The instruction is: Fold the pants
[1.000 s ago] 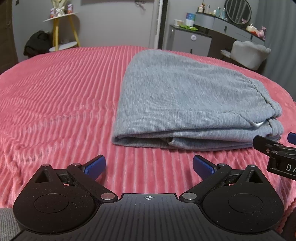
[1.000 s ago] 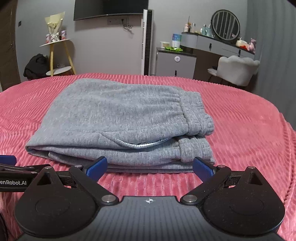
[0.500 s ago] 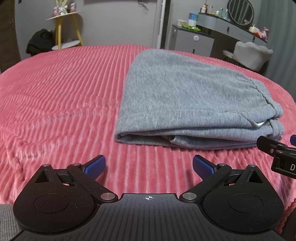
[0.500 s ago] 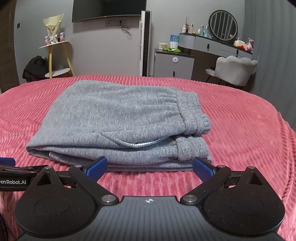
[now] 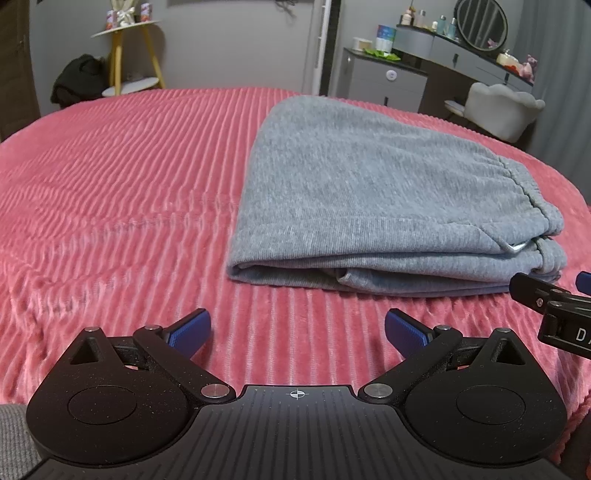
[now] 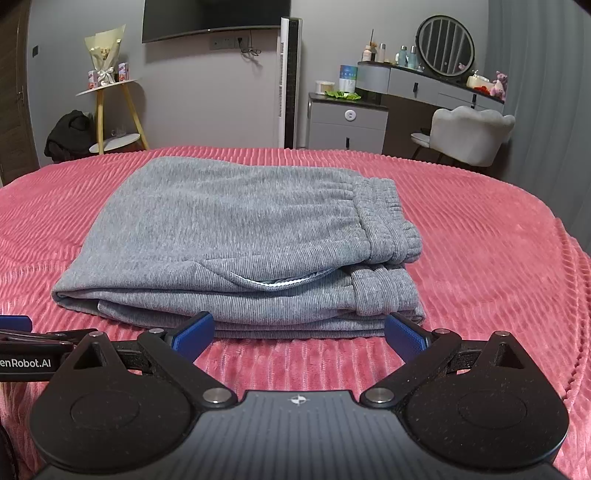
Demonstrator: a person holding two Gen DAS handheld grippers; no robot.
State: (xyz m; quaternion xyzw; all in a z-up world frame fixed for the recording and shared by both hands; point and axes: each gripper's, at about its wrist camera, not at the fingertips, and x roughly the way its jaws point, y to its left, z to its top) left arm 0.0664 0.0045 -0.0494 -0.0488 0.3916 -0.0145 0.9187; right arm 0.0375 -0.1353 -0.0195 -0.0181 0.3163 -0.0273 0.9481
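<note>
a bedroom is shown, with a pink ribbed bedspread [image 6: 480, 266] filling the foreground and a dressing table [image 6: 443, 88], a pale chair [image 6: 472, 133] and a wall-mounted screen [image 6: 214, 14] set behind it. the grey pants [image 6: 240, 243] are seen lying on the spread as a compact stack of layers, the elastic waistband [image 6: 388, 221] turned to the right side of the pile. the left gripper [image 5: 297, 332] is held with its blue pads spread wide and nothing between them, short of the pile's left end; the right gripper [image 6: 299, 330] is likewise held wide apart and empty, just before the near edge. over the last second both cameras are found drawn slightly back and raised, so that more of the room is taken in, while the cloth is left unmoved. the folding is judged complete, with only withdrawal remaining.
</note>
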